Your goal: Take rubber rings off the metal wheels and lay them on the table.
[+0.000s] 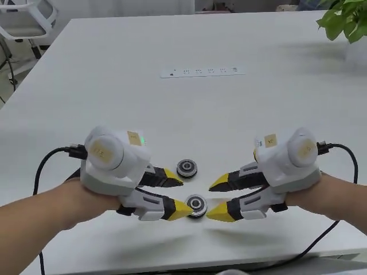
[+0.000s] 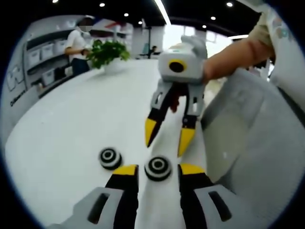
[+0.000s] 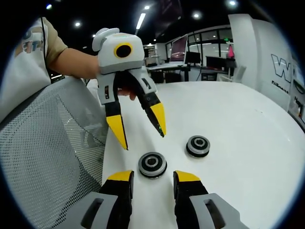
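Two metal wheels with black rubber rings lie flat on the white table near its front edge. The nearer wheel sits between the two grippers, which point at each other. My left gripper is open, its yellow tips just left of that wheel. My right gripper is open just right of it. In the left gripper view the wheel lies level with my open tips. The right gripper view has the wheel just ahead of my tips. The second wheel lies a little farther back.
A white power strip lies at mid-table. A potted plant stands at the far right corner, and a chair stands off the far left. Black cables trail from both grippers. A mesh chair is behind the table's near edge.
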Available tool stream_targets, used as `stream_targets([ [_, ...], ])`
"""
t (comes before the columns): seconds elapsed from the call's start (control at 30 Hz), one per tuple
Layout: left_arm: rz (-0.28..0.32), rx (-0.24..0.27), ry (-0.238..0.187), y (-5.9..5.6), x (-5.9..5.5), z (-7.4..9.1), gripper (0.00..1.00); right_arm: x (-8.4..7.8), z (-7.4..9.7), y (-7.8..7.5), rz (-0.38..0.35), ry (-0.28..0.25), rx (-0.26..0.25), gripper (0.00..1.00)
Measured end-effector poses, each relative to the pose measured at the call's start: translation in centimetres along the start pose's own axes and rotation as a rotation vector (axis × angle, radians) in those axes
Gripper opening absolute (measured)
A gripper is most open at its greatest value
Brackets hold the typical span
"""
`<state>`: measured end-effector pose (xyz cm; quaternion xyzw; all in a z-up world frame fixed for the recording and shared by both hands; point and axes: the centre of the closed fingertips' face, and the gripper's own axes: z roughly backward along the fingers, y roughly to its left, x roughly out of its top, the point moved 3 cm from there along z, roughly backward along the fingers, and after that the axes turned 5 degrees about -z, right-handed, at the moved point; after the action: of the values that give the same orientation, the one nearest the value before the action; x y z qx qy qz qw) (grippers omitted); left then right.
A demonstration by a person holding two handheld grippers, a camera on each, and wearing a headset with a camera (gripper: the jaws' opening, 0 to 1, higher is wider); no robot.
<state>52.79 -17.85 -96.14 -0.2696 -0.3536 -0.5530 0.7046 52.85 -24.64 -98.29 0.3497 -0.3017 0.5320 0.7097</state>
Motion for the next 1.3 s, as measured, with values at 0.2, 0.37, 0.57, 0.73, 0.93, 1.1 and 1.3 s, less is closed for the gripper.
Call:
stream_targets([
  [0.2, -0.009, -0.014, 0.016, -0.2, -0.2, -0.8, 0.28, 0.0, 0.0, 0.0, -0.001, 0.001, 0.001, 0.31],
  [0.37, -0.023, -0.021, 0.036, -0.4, -0.5, -1.4, 0.26, -0.1, -0.1, 0.0, -0.004, 0.002, -0.001, 0.31],
  [0.57, -0.036, -0.016, 0.051, -0.2, -0.6, -1.9, 0.23, -0.2, -0.1, 0.1, -0.002, 0.005, 0.002, 0.31],
  [0.73, -0.047, -0.011, 0.058, -0.3, -0.8, -2.2, 0.21, -0.3, -0.2, 0.1, 0.002, 0.009, 0.006, 0.31],
  [0.93, -0.064, -0.001, 0.059, -0.4, -0.9, -2.3, 0.17, -0.4, -0.4, 0.1, 0.004, 0.011, 0.01, 0.31],
  [1.1, -0.079, 0.018, 0.048, -0.3, -0.9, -2.4, 0.14, -0.4, -0.7, 0.1, 0.0, 0.01, 0.014, 0.3],
  [1.3, -0.101, 0.039, 0.053, -0.4, -0.9, -2.5, 0.13, -0.6, -1.2, 0.2, 0.002, 0.018, 0.015, 0.3],
])
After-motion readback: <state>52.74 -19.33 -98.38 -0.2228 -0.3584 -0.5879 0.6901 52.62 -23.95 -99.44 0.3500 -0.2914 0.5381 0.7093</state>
